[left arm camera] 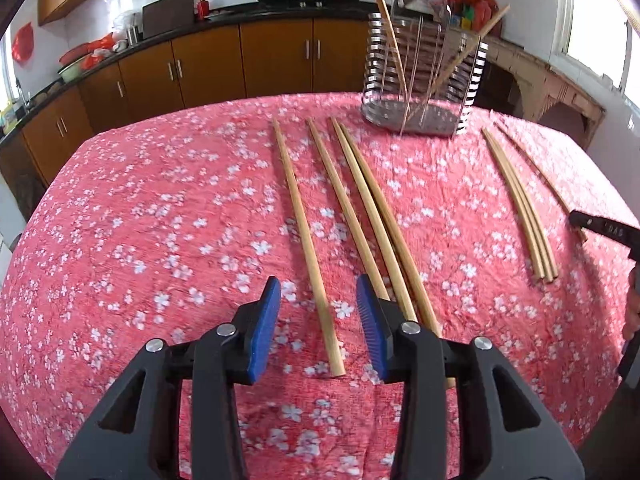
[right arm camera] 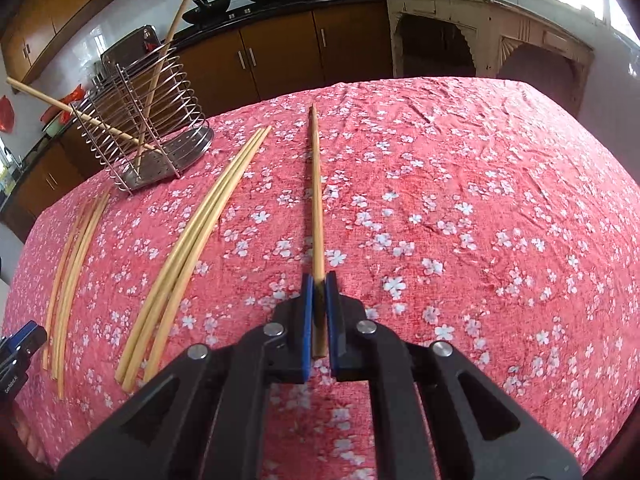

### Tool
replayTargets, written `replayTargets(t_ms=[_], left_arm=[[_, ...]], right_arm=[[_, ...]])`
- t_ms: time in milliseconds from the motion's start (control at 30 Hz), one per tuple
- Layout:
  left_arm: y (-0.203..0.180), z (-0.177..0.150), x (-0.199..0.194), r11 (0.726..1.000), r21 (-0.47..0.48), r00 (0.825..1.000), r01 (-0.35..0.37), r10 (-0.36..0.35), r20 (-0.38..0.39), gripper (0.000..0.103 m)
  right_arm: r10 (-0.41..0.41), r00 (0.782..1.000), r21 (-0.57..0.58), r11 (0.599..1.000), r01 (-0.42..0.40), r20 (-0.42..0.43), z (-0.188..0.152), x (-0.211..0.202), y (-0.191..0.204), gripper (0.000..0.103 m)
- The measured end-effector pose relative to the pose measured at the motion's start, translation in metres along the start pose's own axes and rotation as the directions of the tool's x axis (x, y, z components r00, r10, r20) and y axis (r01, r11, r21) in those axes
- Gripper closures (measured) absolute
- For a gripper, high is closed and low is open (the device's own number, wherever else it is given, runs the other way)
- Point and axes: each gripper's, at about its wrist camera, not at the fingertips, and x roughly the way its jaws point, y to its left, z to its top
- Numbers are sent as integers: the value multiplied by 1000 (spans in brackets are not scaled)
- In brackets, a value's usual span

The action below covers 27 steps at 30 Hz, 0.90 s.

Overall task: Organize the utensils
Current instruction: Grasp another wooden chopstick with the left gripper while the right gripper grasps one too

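Note:
Several wooden chopsticks lie on the pink floral tablecloth (left arm camera: 160,240). My left gripper (left arm camera: 318,284) is open, its blue pads either side of the near part of one chopstick (left arm camera: 306,240), just above the cloth. Three more chopsticks (left arm camera: 372,220) lie right of it. A wire metal holder (left arm camera: 424,76) at the far edge holds two chopsticks, also in the right wrist view (right arm camera: 148,120). My right gripper (right arm camera: 319,280) is shut on a single chopstick (right arm camera: 317,192) that lies along the cloth. A bundle of three (right arm camera: 192,240) lies left of it.
Another group of chopsticks (right arm camera: 70,264) lies further left in the right wrist view. The right gripper's body (left arm camera: 608,232) shows at the right edge of the left wrist view. Brown kitchen cabinets (left arm camera: 240,60) and a counter with woks stand behind the table.

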Motion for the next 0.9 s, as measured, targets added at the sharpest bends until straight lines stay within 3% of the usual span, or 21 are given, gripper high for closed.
replayTargets(t_ms=[200, 433, 900], left_arm=[[2, 5, 9, 998, -20, 998, -54, 54, -25, 74], [-1, 12, 17, 992, -34, 992, -121, 120, -29, 74], [2, 11, 17, 992, -46, 993, -117, 116, -30, 75]], right_arm=[[-8, 1000, -13, 1000, 8, 3, -1, -3, -1, 95], [-12, 1000, -17, 1000, 12, 2, 1, 2, 2, 95], [-13, 1000, -17, 1000, 13, 1, 2, 2, 3, 95]])
